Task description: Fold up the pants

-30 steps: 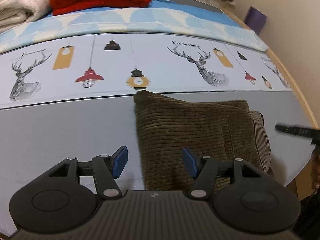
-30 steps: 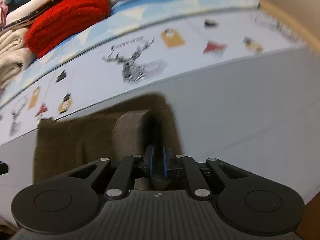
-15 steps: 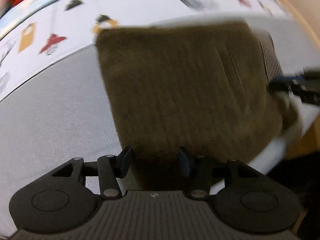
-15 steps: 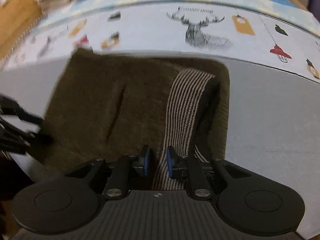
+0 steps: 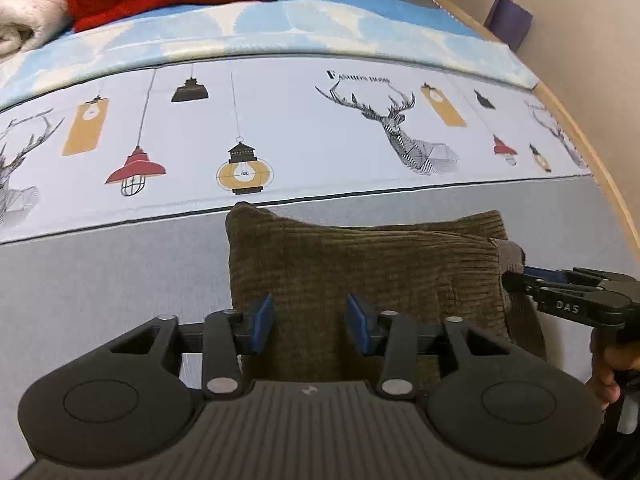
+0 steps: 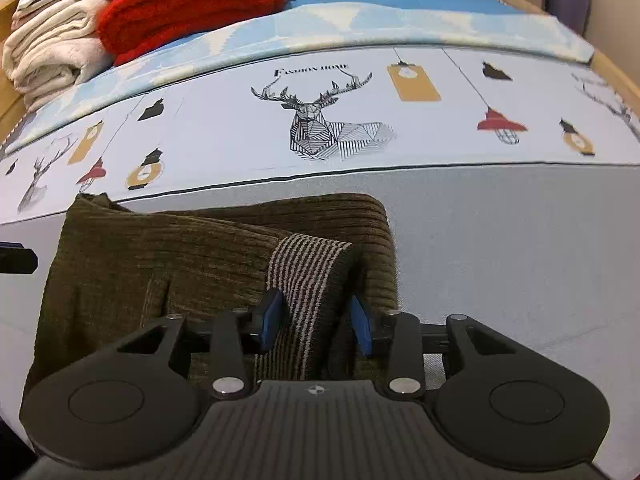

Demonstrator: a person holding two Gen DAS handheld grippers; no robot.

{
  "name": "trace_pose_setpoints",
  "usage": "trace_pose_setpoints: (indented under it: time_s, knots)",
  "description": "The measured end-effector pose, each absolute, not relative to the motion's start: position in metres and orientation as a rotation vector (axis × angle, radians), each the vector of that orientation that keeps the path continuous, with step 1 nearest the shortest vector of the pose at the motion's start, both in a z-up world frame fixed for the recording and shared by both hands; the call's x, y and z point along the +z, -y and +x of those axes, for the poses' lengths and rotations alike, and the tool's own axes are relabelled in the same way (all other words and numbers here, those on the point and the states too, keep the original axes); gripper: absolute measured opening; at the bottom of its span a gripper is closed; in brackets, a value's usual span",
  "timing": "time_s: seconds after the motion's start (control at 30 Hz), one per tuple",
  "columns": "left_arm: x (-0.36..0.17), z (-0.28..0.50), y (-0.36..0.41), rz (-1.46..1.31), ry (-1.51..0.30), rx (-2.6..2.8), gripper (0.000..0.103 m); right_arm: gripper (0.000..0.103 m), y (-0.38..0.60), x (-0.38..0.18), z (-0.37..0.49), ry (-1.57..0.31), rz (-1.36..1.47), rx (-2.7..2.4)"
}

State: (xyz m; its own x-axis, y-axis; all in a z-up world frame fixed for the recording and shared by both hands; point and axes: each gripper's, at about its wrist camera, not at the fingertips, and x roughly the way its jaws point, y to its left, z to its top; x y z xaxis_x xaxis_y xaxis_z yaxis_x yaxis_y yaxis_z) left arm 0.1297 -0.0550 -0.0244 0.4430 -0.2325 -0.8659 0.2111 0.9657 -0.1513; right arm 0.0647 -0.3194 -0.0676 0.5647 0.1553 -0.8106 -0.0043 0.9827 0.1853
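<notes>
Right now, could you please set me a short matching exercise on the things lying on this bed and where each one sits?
Things:
1. brown corduroy pants
2. striped waistband
3. red knit blanket
4. deer print

Places:
A. on the white band of the sheet
B. folded on the grey part of the sheet
C. between the right gripper's blue pads
D. at the far edge, beside cream blankets

Pairs: 1-B, 2-C, 3-D, 4-A
</notes>
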Motion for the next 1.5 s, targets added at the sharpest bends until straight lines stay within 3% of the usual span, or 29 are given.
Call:
trace_pose_setpoints:
  time_s: [0.13, 0.27, 0.33, 0.4, 0.47, 0.53, 0.8, 0.93, 1.07, 1.23, 1.4, 1.5]
  knots:
    - [-0.053, 0.152, 0.053, 0.016, -1.142, -0.27, 0.039, 0.04, 0.317, -0.074, 0.066, -0.97, 0.172, 0.1]
    - [-0.078, 0.169, 0.035, -0.049, -1.243, -0.217, 0.049, 0.058, 0.328, -0.069, 0.06, -0.972, 0.264, 0.095]
    - [-0.074, 0.172, 0.023, -0.165, -1.254, -0.197, 0.051, 0.058, 0.341, -0.065, 0.057, -0.959, 0.356, 0.107]
    - [-0.07, 0.173, 0.015, -0.221, -1.236, -0.194, 0.06, 0.064, 0.351, -0.062, 0.054, -0.934, 0.379, 0.091]
    - [-0.07, 0.173, 0.012, -0.243, -1.242, -0.166, 0.079, 0.076, 0.361, -0.066, 0.051, -0.95, 0.389, 0.06]
    - [-0.076, 0.174, 0.009, -0.274, -1.27, -0.141, 0.08, 0.08, 0.37, -0.078, 0.051, -1.006, 0.452, 0.068]
    - [-0.089, 0.174, 0.013, -0.282, -1.318, -0.12, 0.082, 0.081, 0.384, -0.083, 0.05, -1.009, 0.656, 0.159]
    - [-0.092, 0.173, 0.014, -0.273, -1.323, -0.134, 0.082, 0.081, 0.366, -0.086, 0.052, -1.066, 0.534, 0.206]
    - [-0.097, 0.173, 0.015, -0.276, -1.334, -0.137, 0.084, 0.091, 0.346, -0.094, 0.053, -1.124, 0.384, 0.234]
    - [-0.107, 0.175, 0.021, -0.266, -1.364, -0.172, 0.086, 0.098, 0.343, -0.102, 0.059, -1.143, 0.377, 0.228]
    - [-0.113, 0.175, 0.03, -0.221, -1.368, -0.219, 0.086, 0.093, 0.341, -0.103, 0.063, -1.12, 0.352, 0.224]
    - [-0.111, 0.175, 0.036, -0.179, -1.345, -0.251, 0.08, 0.081, 0.338, -0.099, 0.068, -1.092, 0.345, 0.229]
